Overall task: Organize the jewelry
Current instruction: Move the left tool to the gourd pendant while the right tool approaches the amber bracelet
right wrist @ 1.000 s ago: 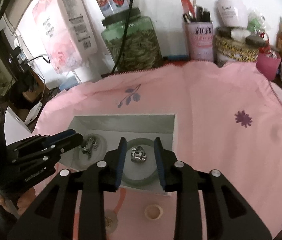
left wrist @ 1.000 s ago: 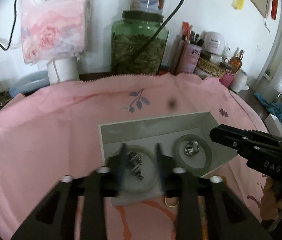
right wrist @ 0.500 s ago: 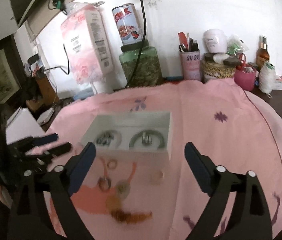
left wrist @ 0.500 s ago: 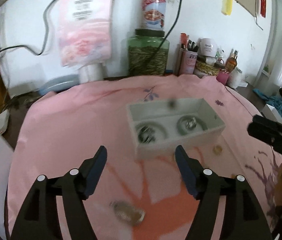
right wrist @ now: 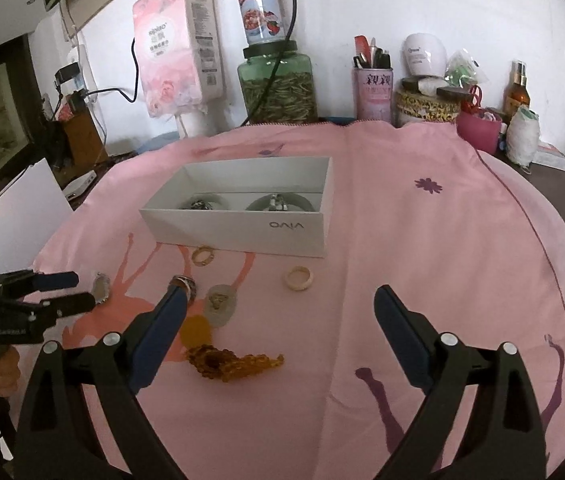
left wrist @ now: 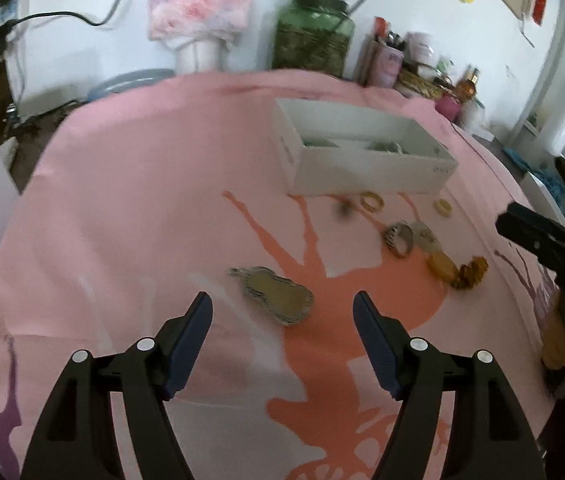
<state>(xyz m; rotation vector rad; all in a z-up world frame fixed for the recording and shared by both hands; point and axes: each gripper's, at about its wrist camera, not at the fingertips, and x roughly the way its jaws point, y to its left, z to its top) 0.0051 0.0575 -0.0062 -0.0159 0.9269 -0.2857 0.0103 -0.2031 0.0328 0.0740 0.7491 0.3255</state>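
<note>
Desk under pink cloth (right wrist: 422,240) with coral print. White rectangular cardboard box (right wrist: 238,232) well ahead of both, two green bangles with metal pieces inside. Left hand-held gripper (left wrist: 282,312): jaws spread wide, empty. Right hand-held gripper (right wrist: 278,304): jaws spread wide, empty. Gourd-shaped silver-rimmed pendant (left wrist: 274,294) lies just ahead of left hand-held gripper, between its fingers, long axis slanting left-far to right-near; left nearer. Amber bead bracelet (right wrist: 234,362), cream ring (right wrist: 299,278) near right. Likely next: left takes pendant.

Pink cloth (right wrist: 422,240) carries coral and purple prints; white box (right wrist: 238,232); amber beads (right wrist: 234,362); cream ring (right wrist: 299,278); green jar (right wrist: 278,84).
</note>
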